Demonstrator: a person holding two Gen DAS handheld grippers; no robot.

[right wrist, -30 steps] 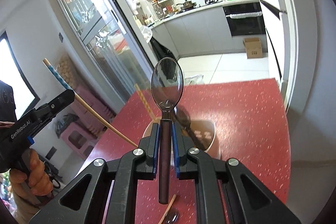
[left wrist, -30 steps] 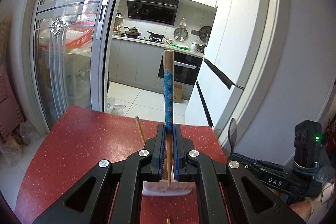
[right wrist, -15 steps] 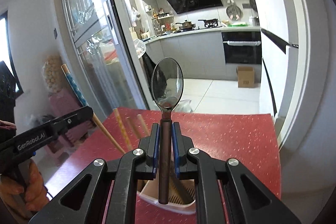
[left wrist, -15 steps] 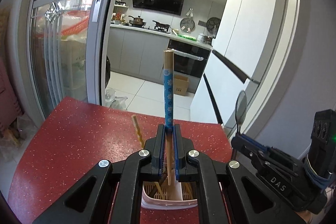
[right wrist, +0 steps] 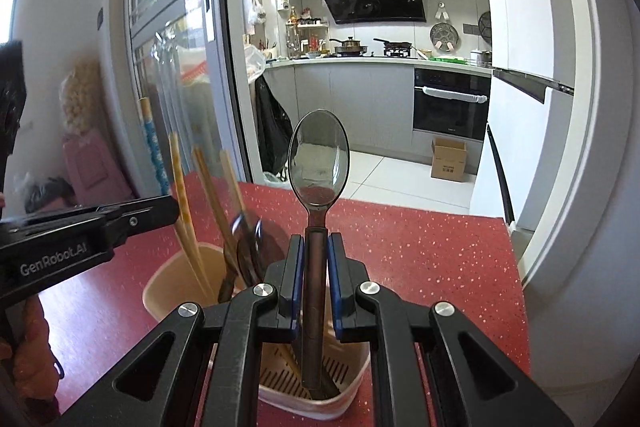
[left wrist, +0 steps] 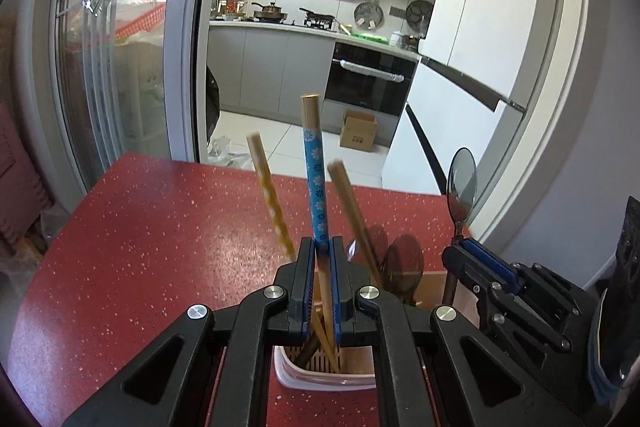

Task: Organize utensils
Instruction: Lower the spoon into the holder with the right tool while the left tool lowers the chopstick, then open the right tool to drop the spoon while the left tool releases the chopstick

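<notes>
Left hand-held gripper (left wrist: 321, 259) is clamping an upright chopstick (left wrist: 315, 171), right hand-held gripper (right wrist: 316, 255) an upright spoon (right wrist: 319, 163); the holder (right wrist: 352, 393), mid-counter (right wrist: 420, 251), is lying directly beneath both tips.

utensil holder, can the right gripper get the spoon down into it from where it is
Probably yes: the right gripper, shut on the spoon, holds its handle just above the utensil holder, whose slotted bottom looks open there; the chopsticks lean away.

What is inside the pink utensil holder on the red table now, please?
Inside the utensil holder, several chopsticks and a dark spoon stand leaning, above a slotted bottom. Both tools cover much of the inside, so an exact count cannot be made.
</notes>
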